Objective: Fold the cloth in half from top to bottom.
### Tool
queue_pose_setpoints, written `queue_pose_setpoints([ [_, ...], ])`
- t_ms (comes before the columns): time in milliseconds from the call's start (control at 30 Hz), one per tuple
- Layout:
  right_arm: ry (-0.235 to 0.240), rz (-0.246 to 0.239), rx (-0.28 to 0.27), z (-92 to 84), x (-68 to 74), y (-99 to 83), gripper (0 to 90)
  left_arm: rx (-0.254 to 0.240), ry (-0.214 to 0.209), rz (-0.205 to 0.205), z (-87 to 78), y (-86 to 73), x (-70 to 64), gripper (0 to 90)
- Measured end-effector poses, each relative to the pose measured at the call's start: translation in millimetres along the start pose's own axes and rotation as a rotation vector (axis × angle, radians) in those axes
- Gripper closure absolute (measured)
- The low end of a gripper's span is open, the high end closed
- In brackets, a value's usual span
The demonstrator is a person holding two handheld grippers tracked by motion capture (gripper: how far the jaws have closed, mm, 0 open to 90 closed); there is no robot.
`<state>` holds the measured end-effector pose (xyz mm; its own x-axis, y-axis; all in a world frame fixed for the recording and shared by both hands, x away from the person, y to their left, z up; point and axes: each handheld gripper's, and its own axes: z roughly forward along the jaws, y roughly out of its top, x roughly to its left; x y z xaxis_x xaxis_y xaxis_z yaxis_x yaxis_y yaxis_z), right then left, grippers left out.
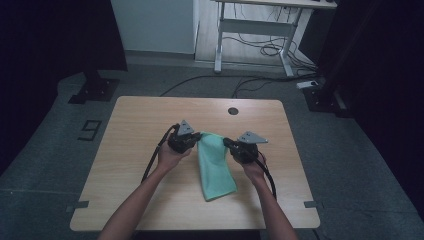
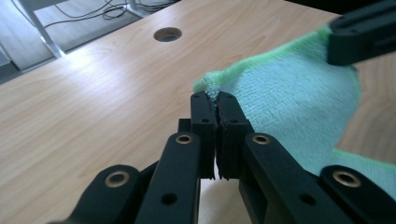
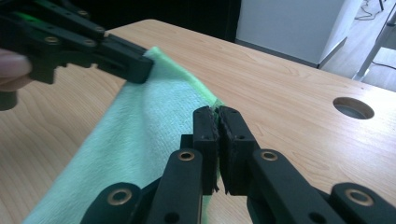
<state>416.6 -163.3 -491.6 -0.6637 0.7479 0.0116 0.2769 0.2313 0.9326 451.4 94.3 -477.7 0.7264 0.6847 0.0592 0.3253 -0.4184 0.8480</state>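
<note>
Two cloth corners pinched, left hand-held gripper and right hand-held gripper clamped on them, corner tips hidden between pads.

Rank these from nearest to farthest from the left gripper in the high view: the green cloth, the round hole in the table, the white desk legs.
1. Green cloth, pinched in the left gripper.
2. Round hole, farther back on the table.
3. White desk legs, on the floor beyond the table.

A wooden table with a round hole; tangled floor cables beyond.
</note>
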Motion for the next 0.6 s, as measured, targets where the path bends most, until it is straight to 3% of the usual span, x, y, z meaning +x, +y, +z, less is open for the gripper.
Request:
queue_pose_setpoints([
  [100,0.006,-0.007,0.0,2.0,2.9,1.5,85.7,-0.005,-0.002,0.005,1.2,6.7,6.1,87.4],
  [333,0.006,0.012,-0.019,0.6,0.6,2.9,85.8,-0.026,-0.004,0.019,-1.2,11.5,5.8,87.4],
  [433,0.01,0.018,-0.04,-7.5,1.4,4.7,85.8,-0.058,-0.006,0.024,-10.0,14.3,-0.3,87.5],
  [500,0.019,0.004,-0.038,-12.0,4.1,2.2,85.7,-0.072,0.004,0.077,-20.8,9.1,-11.8,87.5],
  [600,0.028,-0.006,-0.026,-15.2,6.9,-2.0,85.7,-0.062,0.004,0.096,-23.3,2.1,-17.8,87.5],
])
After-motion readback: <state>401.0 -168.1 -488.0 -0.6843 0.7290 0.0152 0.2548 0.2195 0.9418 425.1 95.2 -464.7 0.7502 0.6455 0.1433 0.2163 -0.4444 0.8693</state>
